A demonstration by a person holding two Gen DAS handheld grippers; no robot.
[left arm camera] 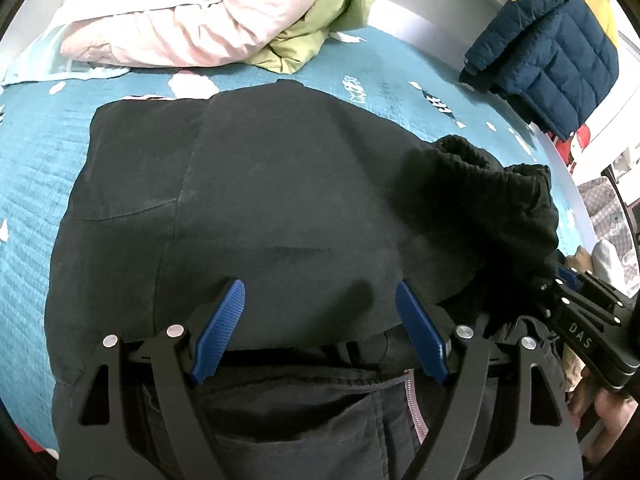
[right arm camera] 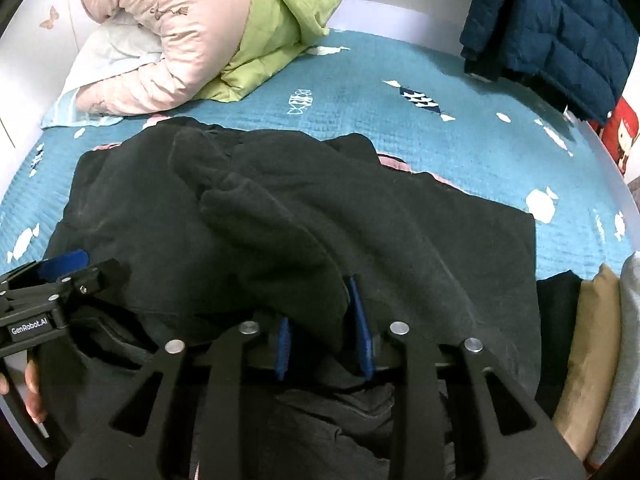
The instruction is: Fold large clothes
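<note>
A large black garment (left arm camera: 256, 200) lies spread on the teal bedspread (left arm camera: 36, 168); it also fills the right wrist view (right arm camera: 400, 240). My left gripper (left arm camera: 320, 292) is open, its blue fingers (left arm camera: 224, 320) wide apart just above the garment's near part, holding nothing. My right gripper (right arm camera: 324, 320) is shut on a bunched black sleeve (right arm camera: 272, 232) with a ribbed cuff (left arm camera: 480, 168), lifted over the garment's right side. Each gripper shows in the other's view: the right one at the right edge (left arm camera: 576, 312), the left one at the left edge (right arm camera: 52, 280).
A pink padded jacket (right arm camera: 168, 40) and a green one (right arm camera: 276, 32) lie at the far side of the bed. A navy puffer jacket (right arm camera: 552, 28) lies at far right. Folded tan and grey clothes (right arm camera: 596, 340) are stacked at the near right. The bed's white edge (left arm camera: 568, 168) runs along the right.
</note>
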